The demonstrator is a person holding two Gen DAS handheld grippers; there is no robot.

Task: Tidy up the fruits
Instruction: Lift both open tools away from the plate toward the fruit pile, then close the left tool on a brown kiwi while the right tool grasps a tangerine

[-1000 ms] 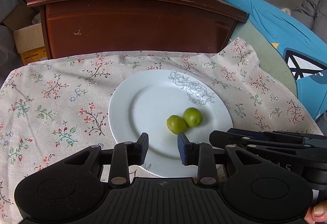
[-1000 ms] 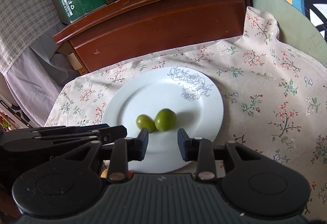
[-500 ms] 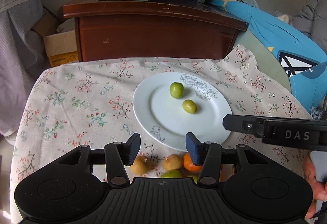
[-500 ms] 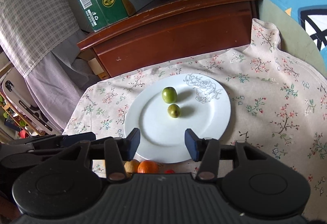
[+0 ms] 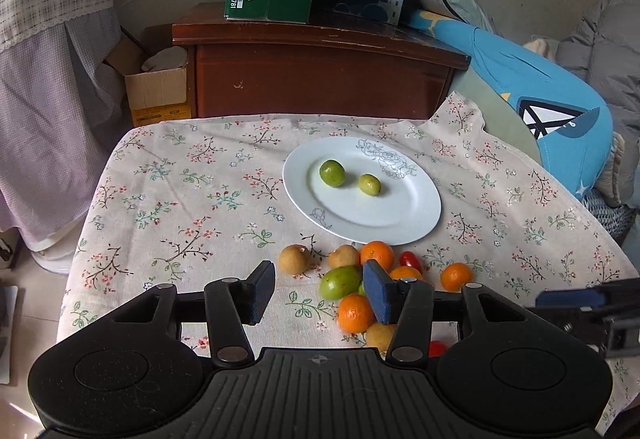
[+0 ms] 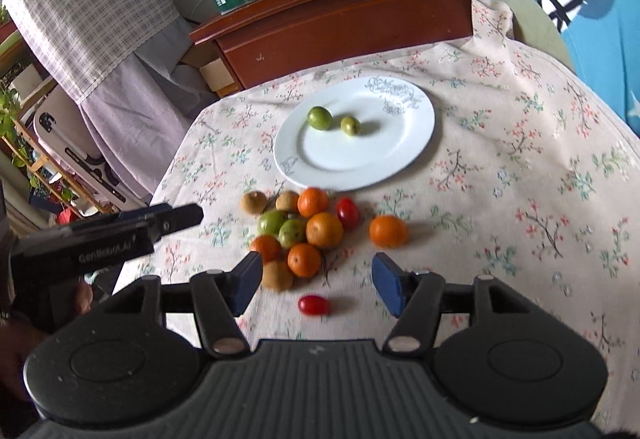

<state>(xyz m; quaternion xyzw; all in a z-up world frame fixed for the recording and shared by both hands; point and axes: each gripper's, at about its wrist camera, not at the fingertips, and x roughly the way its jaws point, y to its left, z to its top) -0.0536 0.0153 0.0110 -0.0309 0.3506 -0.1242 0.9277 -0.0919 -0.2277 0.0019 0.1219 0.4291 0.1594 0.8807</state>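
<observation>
My left gripper (image 5: pixel 320 293) hangs above the near edge of the floral tablecloth (image 5: pixel 180 199), jaws spread wide, nothing between them. My right gripper (image 6: pixel 316 281) is likewise released and empty, a red cherry tomato (image 6: pixel 314 305) lying on the cloth just below its gap. The white plate (image 6: pixel 380 159) sits at twelve o'clock from both tools, carrying two green fruits (image 6: pixel 320 117) side by side near its far-left rim, close but apart. The loose pile of oranges, green and tan fruits (image 6: pixel 296 231) clusters between plate and grippers; one orange (image 6: pixel 388 231) sits apart at the pile's three o'clock.
</observation>
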